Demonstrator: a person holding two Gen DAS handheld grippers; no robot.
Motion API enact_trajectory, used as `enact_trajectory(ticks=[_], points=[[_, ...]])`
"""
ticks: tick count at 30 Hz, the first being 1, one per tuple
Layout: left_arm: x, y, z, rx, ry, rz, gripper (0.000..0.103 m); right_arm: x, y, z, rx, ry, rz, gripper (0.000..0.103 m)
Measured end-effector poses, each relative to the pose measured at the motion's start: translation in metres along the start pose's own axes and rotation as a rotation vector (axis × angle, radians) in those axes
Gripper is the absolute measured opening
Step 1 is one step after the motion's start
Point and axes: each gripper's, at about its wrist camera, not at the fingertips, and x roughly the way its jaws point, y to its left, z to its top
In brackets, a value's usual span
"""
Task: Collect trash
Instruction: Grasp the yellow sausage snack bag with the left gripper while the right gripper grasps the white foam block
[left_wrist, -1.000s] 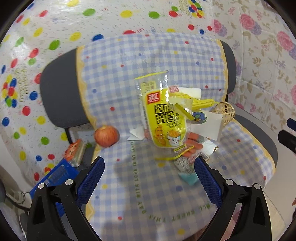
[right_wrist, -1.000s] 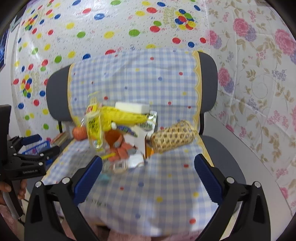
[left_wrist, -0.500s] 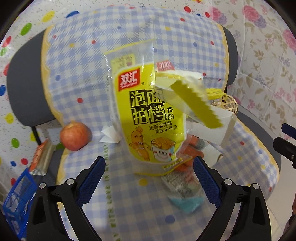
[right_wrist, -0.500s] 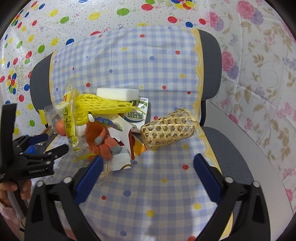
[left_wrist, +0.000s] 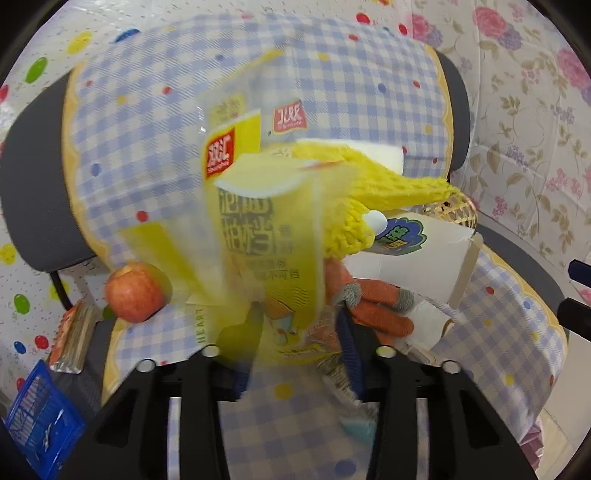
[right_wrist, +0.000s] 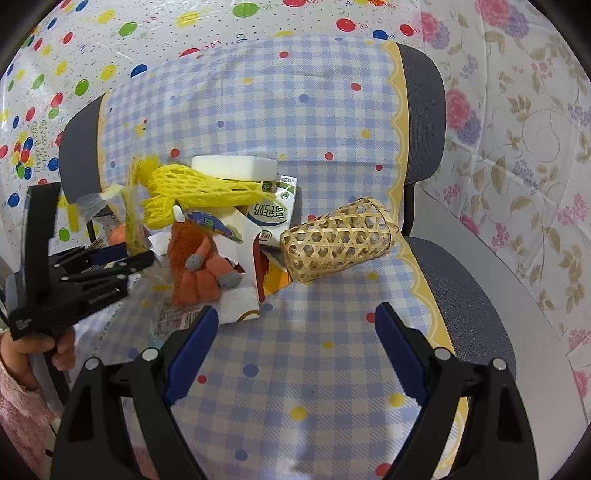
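Note:
A yellow noodle-sausage wrapper (left_wrist: 258, 236) stands upright between the fingers of my left gripper (left_wrist: 295, 343), which is closing on its lower end; it looks blurred. In the right wrist view the left gripper (right_wrist: 110, 262) pinches that wrapper (right_wrist: 133, 221) at the chair's left side. My right gripper (right_wrist: 291, 350) is open and empty above the checked chair seat (right_wrist: 314, 369). The trash pile holds a yellow foam net (right_wrist: 199, 192), a milk carton (right_wrist: 273, 214) and torn white paper packaging (left_wrist: 417, 258).
An orange plush toy (right_wrist: 199, 262), a woven bamboo basket (right_wrist: 336, 240) lying on its side, a white sponge (right_wrist: 232, 166) and an apple (left_wrist: 135, 291) also sit on the chair. A blue basket (left_wrist: 33, 417) stands on the floor at left.
My left gripper moved in on the yellow wrapper and its fingers closed around it. My right gripper moved closer to the seat and stayed open.

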Motion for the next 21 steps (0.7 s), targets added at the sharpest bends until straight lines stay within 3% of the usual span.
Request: enact_trajectory(ticks=[5,7,9,10,15,21], points=[[-0.038,0.022,-0.008,-0.034,-0.040,0.029,0.029,-0.009,0.009,0.000,-0.017,-0.031,0.011,0.085],[-0.053,0.032,-0.011,-0.053,-0.047,0.032,0.027,-0.014,0.017,0.003,-0.026,-0.056,0.032,0.074],[-0.069,0.037,-0.014,-0.053,-0.063,0.050,0.027,-0.016,0.025,0.007,-0.040,-0.071,0.055,0.056],[-0.077,0.039,-0.015,-0.054,-0.070,0.060,0.027,-0.016,0.028,0.009,-0.051,-0.075,0.062,0.055],[-0.099,0.052,-0.013,-0.056,-0.092,0.100,0.027,-0.006,0.053,0.034,-0.135,-0.095,0.091,0.054],[-0.100,0.071,-0.007,-0.099,-0.096,0.111,0.027,0.018,0.063,0.073,-0.122,-0.106,0.106,0.054]])
